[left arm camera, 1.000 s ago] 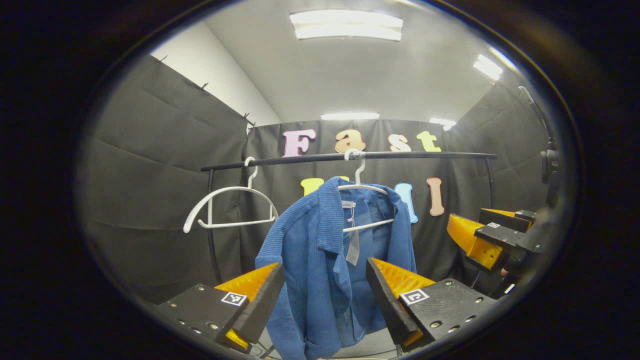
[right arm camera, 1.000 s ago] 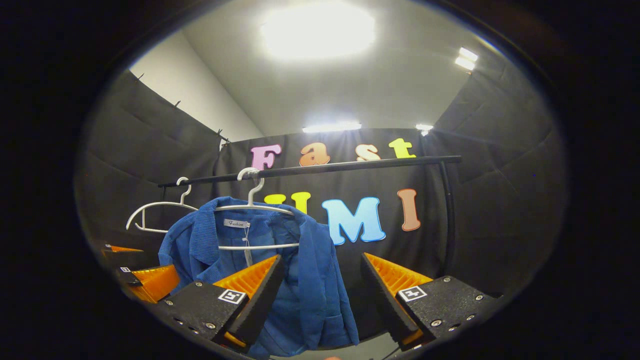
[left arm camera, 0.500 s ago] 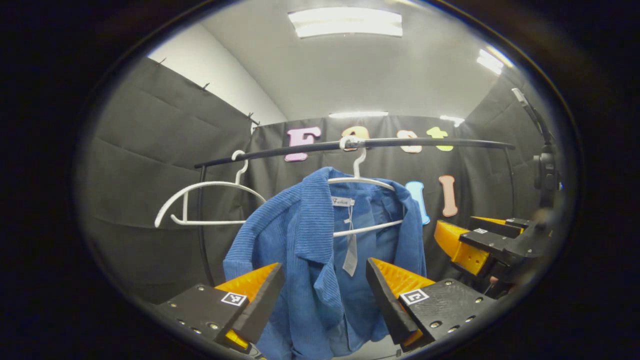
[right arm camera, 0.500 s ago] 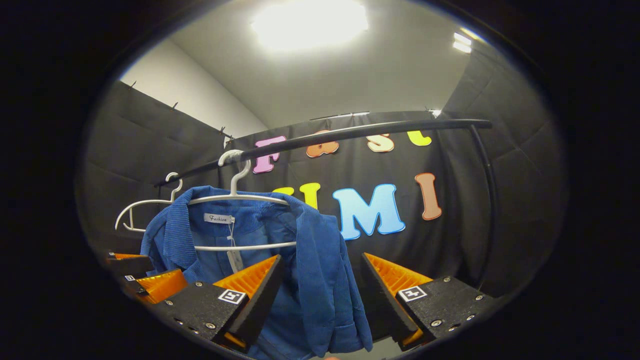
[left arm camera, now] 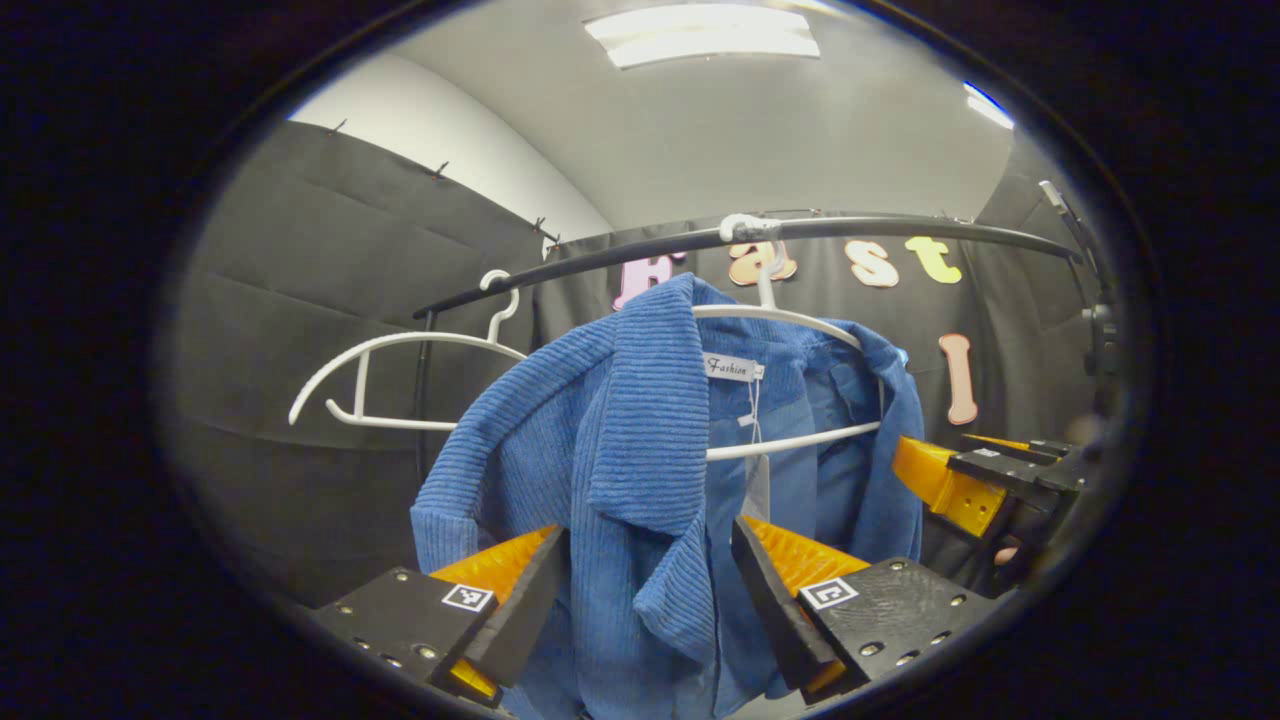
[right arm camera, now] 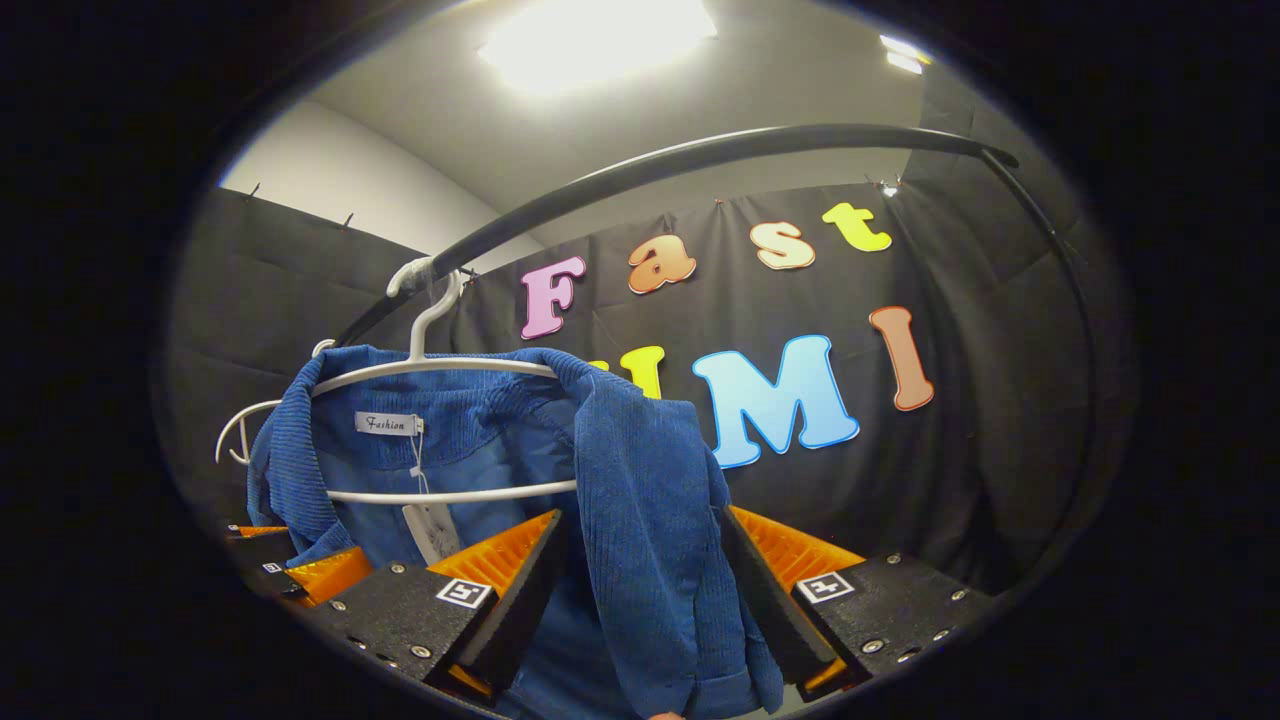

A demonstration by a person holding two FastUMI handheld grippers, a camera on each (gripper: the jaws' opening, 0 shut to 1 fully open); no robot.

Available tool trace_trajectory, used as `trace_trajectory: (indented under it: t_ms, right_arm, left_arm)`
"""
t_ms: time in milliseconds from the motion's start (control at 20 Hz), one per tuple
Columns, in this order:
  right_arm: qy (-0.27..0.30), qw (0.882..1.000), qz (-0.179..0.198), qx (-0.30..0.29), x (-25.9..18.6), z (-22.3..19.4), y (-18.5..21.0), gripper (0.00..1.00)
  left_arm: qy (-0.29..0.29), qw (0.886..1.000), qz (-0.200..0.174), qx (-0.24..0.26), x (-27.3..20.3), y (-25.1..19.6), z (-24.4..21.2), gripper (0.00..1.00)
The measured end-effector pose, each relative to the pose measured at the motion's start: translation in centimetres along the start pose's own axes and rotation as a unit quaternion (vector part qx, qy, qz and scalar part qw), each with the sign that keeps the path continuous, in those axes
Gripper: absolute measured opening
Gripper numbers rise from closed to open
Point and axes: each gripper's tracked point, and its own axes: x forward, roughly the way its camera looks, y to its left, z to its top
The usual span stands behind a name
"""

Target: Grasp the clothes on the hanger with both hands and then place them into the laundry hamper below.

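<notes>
A blue corduroy jacket [left arm camera: 610, 440] [right arm camera: 640, 500] hangs on a white hanger [left arm camera: 790, 320] [right arm camera: 440, 365] from a black rail [left arm camera: 880, 228] [right arm camera: 700, 155]. My left gripper [left arm camera: 645, 590] is open, its fingers spread either side of the jacket's left front panel and lapel. My right gripper [right arm camera: 640, 590] is open too, with the jacket's right front edge hanging between its fingers. In the left gripper view the right gripper [left arm camera: 975, 480] shows beyond the jacket's far shoulder. In the right gripper view the left gripper [right arm camera: 300, 570] shows low at the left.
An empty white hanger [left arm camera: 400, 370] [right arm camera: 235, 440] hangs on the same rail to the jacket's left. The rail's upright posts [left arm camera: 420, 400] [right arm camera: 1075, 300] stand at both ends. Black cloth walls close the booth behind and at the sides.
Both grippers have moved forward and up toward the jacket; its front panels now hang between the open fingers of each. The jacket looks larger and the rail higher.
</notes>
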Motion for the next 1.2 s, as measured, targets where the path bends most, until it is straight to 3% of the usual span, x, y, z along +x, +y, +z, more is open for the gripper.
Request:
trace_trajectory:
  t_ms: [400,450,500,600,700,750,850,950,1000,1100,1150,1200]
  right_arm:
    - [0.020,0.999,0.013,0.039,3.9,-2.4,-0.2,0.95]
    - [0.023,0.998,0.013,0.048,4.2,-2.5,-0.4,0.94]
    - [0.025,0.998,0.014,0.058,4.4,-2.6,-0.4,0.93]
    - [0.030,0.997,0.018,0.074,4.5,-2.6,-0.7,0.79]
    - [0.030,0.996,0.022,0.085,4.7,-2.5,-1.0,0.53]
    - [0.024,0.996,0.021,0.087,4.8,-2.2,-1.3,0.32]
    - [0.005,0.997,0.016,0.077,4.8,-1.2,-1.9,0.11]
    - [-0.005,0.997,0.020,0.072,4.3,-0.5,-1.8,0.07]
    - [-0.009,0.997,0.020,0.073,4.4,-0.3,-1.9,0.07]
    - [-0.019,0.997,0.014,0.075,4.3,0.4,-2.5,0.07]
    - [-0.026,0.997,0.010,0.076,4.2,0.8,-2.9,0.07]
    - [-0.033,0.997,0.006,0.077,3.9,1.3,-3.0,0.07]
  left_arm:
    - [0.002,1.000,0.023,0.006,0.9,1.0,-1.0,1.00]
    - [0.004,1.000,0.028,0.008,1.0,1.6,-1.0,0.96]
    - [0.006,0.999,0.030,0.009,1.0,1.8,-1.1,0.85]
    - [0.011,0.999,0.031,0.010,1.2,1.7,-1.3,0.61]
    - [0.014,0.999,0.030,0.021,1.4,1.7,-1.4,0.61]
    - [0.013,0.998,0.049,0.033,1.4,2.7,-1.4,0.51]
    - [0.018,0.998,0.044,0.034,1.6,2.1,-1.5,0.30]
    - [0.019,0.997,0.059,0.034,1.3,2.8,-1.3,0.17]
    - [0.019,0.998,0.053,0.027,1.2,2.8,-1.2,0.05]
    - [0.021,0.999,0.036,0.014,0.8,2.4,-0.8,0.10]
    - [0.017,0.999,0.036,0.016,0.2,2.8,-0.4,0.00]
    - [0.012,0.999,0.036,0.018,-0.4,3.0,0.3,0.04]
